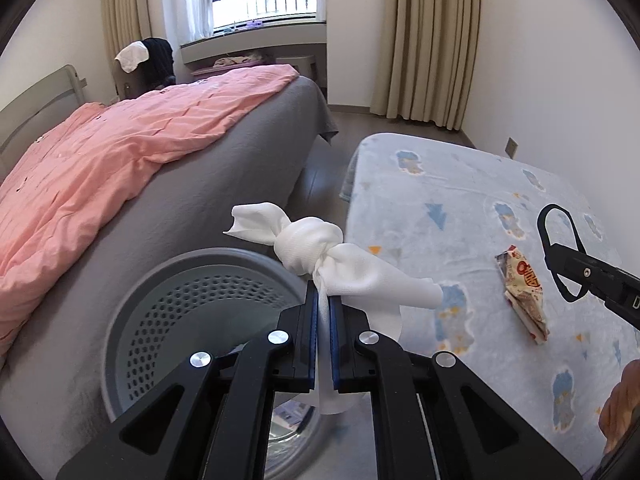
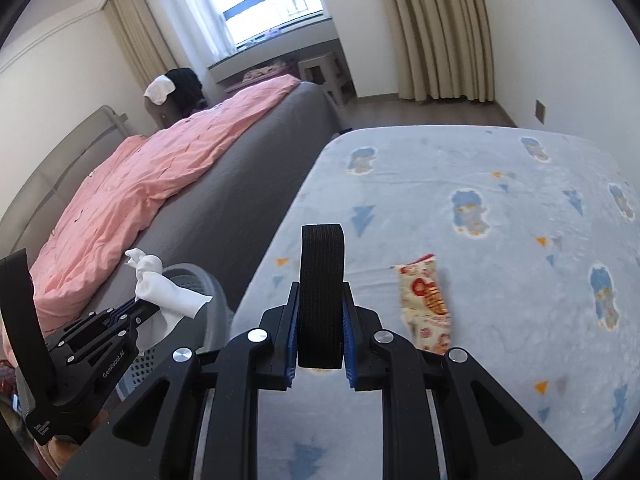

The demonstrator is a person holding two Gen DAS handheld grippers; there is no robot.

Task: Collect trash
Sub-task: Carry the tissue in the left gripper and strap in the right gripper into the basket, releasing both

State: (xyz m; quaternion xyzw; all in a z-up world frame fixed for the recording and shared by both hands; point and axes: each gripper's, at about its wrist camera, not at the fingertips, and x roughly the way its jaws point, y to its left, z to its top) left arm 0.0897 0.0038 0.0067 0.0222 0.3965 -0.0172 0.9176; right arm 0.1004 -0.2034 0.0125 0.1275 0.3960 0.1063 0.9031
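Note:
My left gripper (image 1: 324, 300) is shut on a twisted white tissue (image 1: 320, 248) and holds it over the rim of a grey perforated trash bin (image 1: 180, 312). The tissue (image 2: 164, 288) and bin (image 2: 208, 292) also show at lower left in the right wrist view. My right gripper (image 2: 322, 296) is shut on a black elastic band loop (image 2: 322, 280) above the blue patterned table cover (image 2: 500, 240). That band (image 1: 560, 252) also shows in the left wrist view. A red and cream snack wrapper (image 2: 426, 304) lies on the cover just right of my right gripper; it also shows in the left wrist view (image 1: 522, 292).
A bed with a grey sheet (image 1: 224, 184) and pink quilt (image 1: 100, 168) stands left of the bin. A window, beige curtains (image 1: 436, 40) and a chair with dark clothes (image 1: 156, 60) are at the back. Bare floor lies between bed and table.

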